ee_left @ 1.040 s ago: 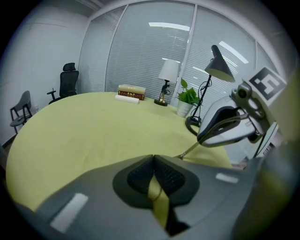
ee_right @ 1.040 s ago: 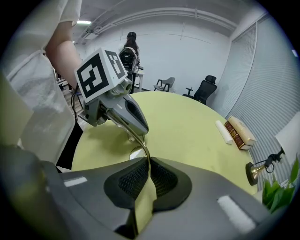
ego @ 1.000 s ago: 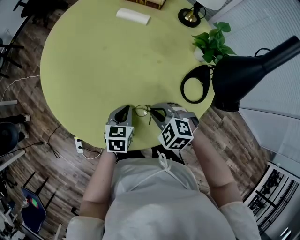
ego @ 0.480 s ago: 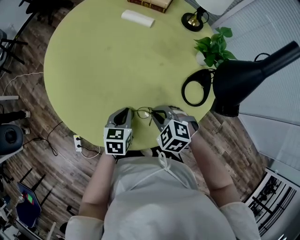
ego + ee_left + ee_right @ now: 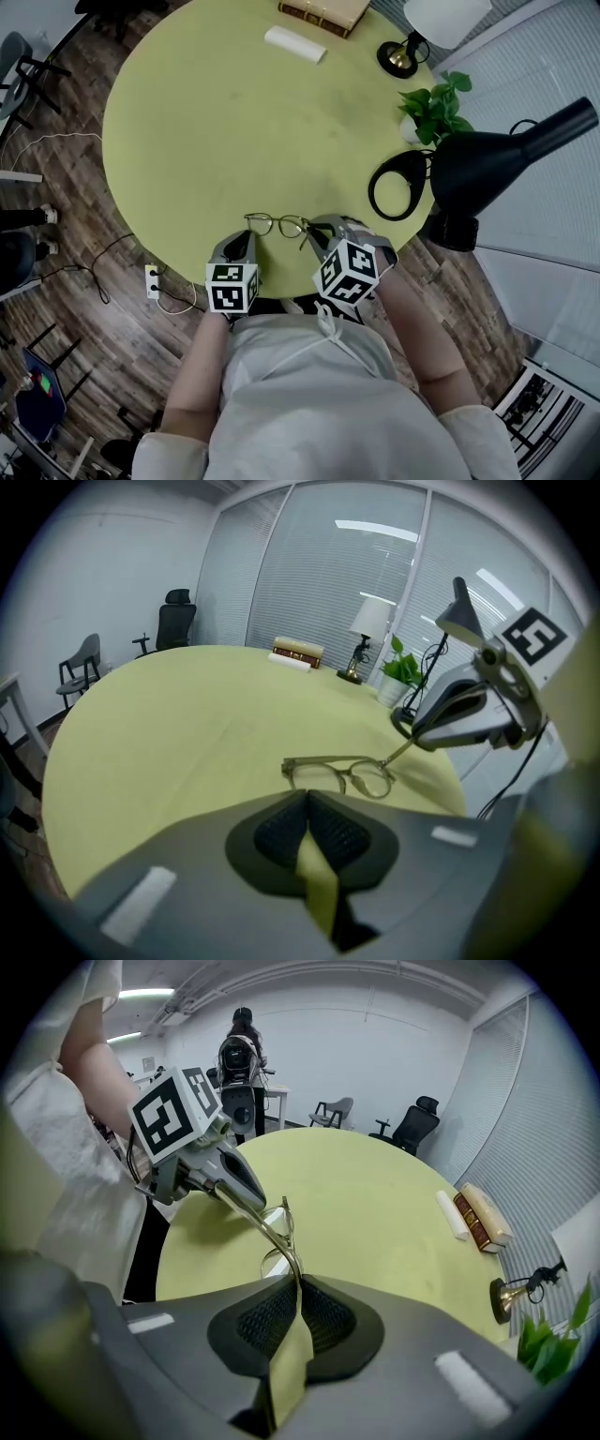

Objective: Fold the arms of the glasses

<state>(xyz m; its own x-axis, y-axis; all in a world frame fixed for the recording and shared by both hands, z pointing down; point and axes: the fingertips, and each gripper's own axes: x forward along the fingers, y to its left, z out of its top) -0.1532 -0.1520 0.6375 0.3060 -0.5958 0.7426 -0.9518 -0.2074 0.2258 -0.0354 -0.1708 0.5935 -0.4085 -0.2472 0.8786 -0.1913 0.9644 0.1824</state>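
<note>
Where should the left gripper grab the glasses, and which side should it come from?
Grab the glasses at their free left end, the rim corner beside the lens, coming from the left. The right gripper is shut on the arm at the other end, so that side is taken. The left gripper, shut and empty now, must open first; the frame is thin.

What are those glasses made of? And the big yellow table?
The glasses look like thin brownish-gold metal, though plastic is possible; the lenses are clear, since the table shows through them. The table has a smooth, matte yellow-green top with no wood grain, perhaps painted or laminate.
</note>
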